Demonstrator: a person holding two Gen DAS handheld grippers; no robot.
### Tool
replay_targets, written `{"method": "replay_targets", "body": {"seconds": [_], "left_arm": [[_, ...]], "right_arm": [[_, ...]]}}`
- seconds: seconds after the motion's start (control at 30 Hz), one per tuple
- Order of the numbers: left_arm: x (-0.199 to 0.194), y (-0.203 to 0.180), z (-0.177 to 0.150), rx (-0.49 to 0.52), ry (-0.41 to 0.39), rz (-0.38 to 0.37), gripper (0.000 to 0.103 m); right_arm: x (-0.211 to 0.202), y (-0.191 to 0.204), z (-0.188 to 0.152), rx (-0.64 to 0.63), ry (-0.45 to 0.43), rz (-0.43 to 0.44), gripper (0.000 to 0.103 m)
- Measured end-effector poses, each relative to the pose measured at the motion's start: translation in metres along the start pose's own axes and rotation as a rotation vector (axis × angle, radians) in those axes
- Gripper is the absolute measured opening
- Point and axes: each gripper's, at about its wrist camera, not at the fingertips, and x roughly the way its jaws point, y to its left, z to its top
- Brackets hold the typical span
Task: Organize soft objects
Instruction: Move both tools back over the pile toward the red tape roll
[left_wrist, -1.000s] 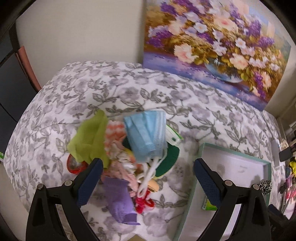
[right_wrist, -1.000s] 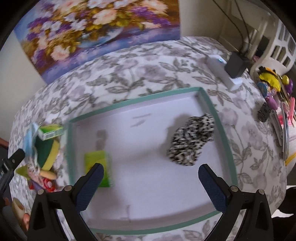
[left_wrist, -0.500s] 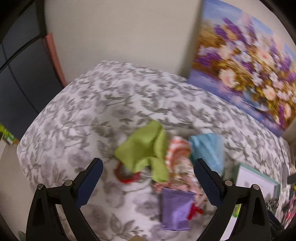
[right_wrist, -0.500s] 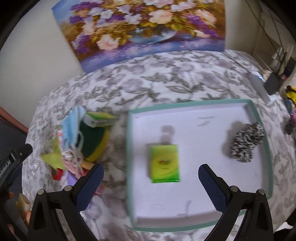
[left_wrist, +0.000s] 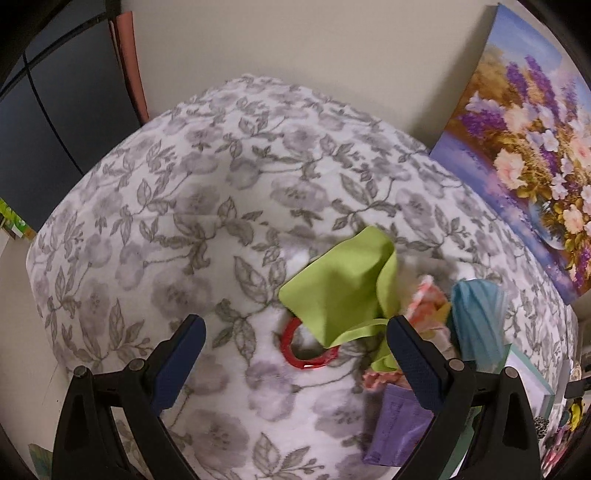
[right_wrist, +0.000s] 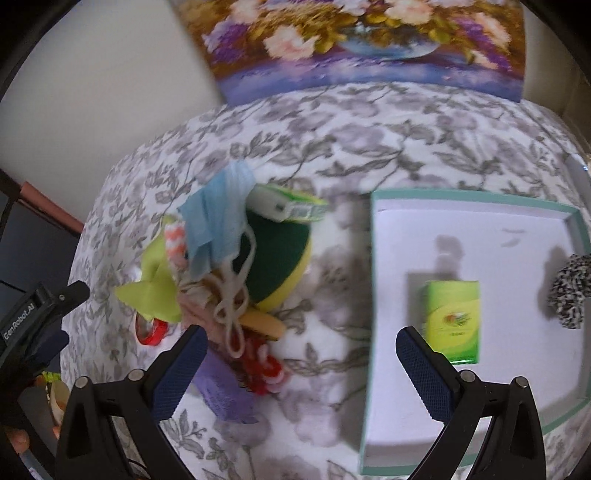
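Nearest in the left wrist view, the left gripper (left_wrist: 291, 360) hangs with its blue-padded fingers spread wide and nothing between them, above a counter (left_wrist: 177, 206) draped in a soft white cloth printed with grey flowers and leaves. Just past its fingertips lies a red plastic ring (left_wrist: 304, 349), partly covered by a crumpled lime-green cloth (left_wrist: 340, 286). Beside that, to the right, is a folded blue face mask (left_wrist: 476, 317), and below it a purple packet (left_wrist: 395, 432).

In the right wrist view, the right gripper (right_wrist: 297, 363) is also wide apart and empty, over the counter between the heap of soft things and a shallow white tray with a teal rim (right_wrist: 373, 280). The heap at left piles the mask, its white ear loops (right_wrist: 231, 306), a round green and yellow sponge (right_wrist: 280, 262) and a small green and white box (right_wrist: 291, 206). Inside the tray lie a flat bright-green packet (right_wrist: 452, 321) and a fuzzy black-and-white scrunchie (right_wrist: 572, 295), well apart. A flower painting (right_wrist: 365, 40) leans against the wall at the far edge.
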Motion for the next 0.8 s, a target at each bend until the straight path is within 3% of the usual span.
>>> {"method": "replay_targets", "body": {"seconds": [0.27,0.8], "left_arm": [[0.037,0.007,-0.007,0.058,0.133,0.027,0.098],[0.070,0.012,-0.019,0.103,0.252,0.034,0.098]], "right_arm": [[0.025,0.019,-0.013,-0.032,0.103,0.003,0.103],[0.045,0.051,-0.040,-0.112,0.193,-0.045,0.103]]}}
